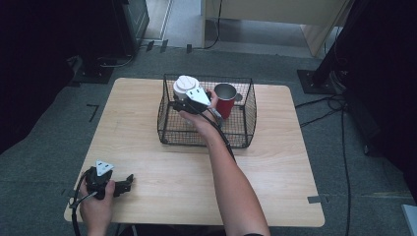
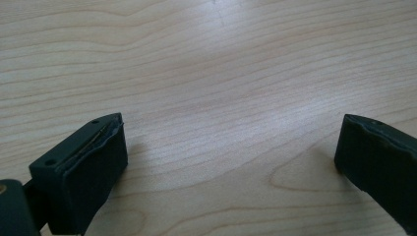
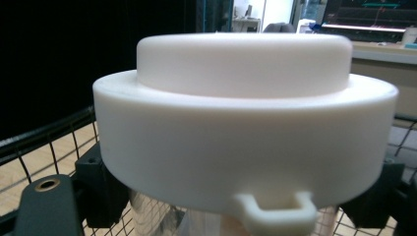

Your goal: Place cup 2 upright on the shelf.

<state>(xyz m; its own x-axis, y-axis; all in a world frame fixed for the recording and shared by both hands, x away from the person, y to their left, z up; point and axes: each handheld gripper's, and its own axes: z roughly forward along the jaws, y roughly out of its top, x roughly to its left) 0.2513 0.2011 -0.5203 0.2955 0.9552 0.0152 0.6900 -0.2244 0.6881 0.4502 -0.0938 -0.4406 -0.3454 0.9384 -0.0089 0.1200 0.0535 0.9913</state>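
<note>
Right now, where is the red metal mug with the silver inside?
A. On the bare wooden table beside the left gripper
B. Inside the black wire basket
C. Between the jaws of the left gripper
B: the red metal mug stands within the walls of the black wire basket, at its far right side.

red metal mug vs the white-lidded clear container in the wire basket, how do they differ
The red metal mug is open-topped; the white-lidded clear container is capped. The mug stands free in the black wire basket; the container is clamped in the right gripper. The mug is opaque, the container see-through. Both are upright, within the basket.
</note>
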